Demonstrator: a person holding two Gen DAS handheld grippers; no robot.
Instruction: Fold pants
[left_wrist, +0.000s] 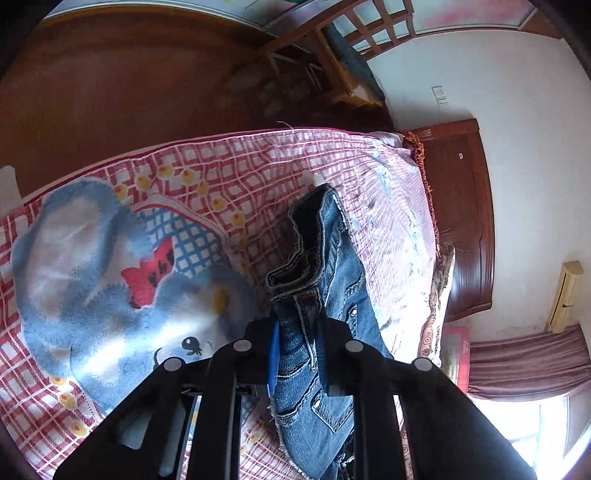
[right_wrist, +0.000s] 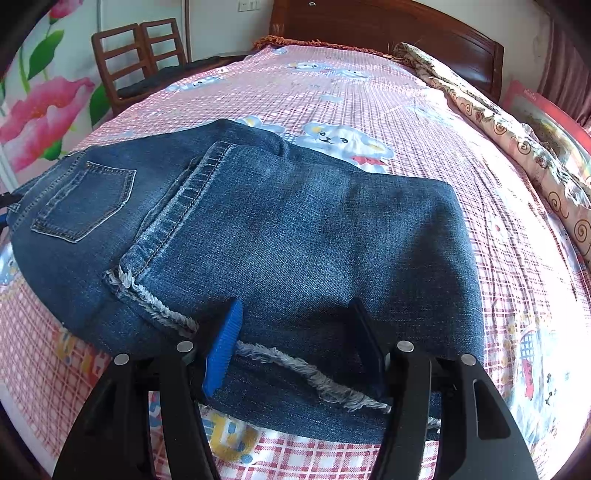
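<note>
A pair of blue jeans (right_wrist: 288, 229) lies on the bed, legs folded back over the seat, frayed hems (right_wrist: 325, 384) nearest me. My right gripper (right_wrist: 295, 317) is open, its blue-padded fingers (right_wrist: 225, 347) resting apart on the hem end. In the left wrist view my left gripper (left_wrist: 299, 328) is shut on the waistband end of the jeans (left_wrist: 317, 266), which stands up bunched between the fingers. The left gripper's tip shows at the far left edge of the right wrist view (right_wrist: 5, 206).
The bed (right_wrist: 369, 92) has a pink checked sheet with bear prints. A rolled floral quilt (right_wrist: 517, 140) lies along its right side by the wooden headboard (right_wrist: 388, 26). Wooden chairs (right_wrist: 136, 51) stand at the left. Wooden floor (left_wrist: 110, 81) lies beyond the bed edge.
</note>
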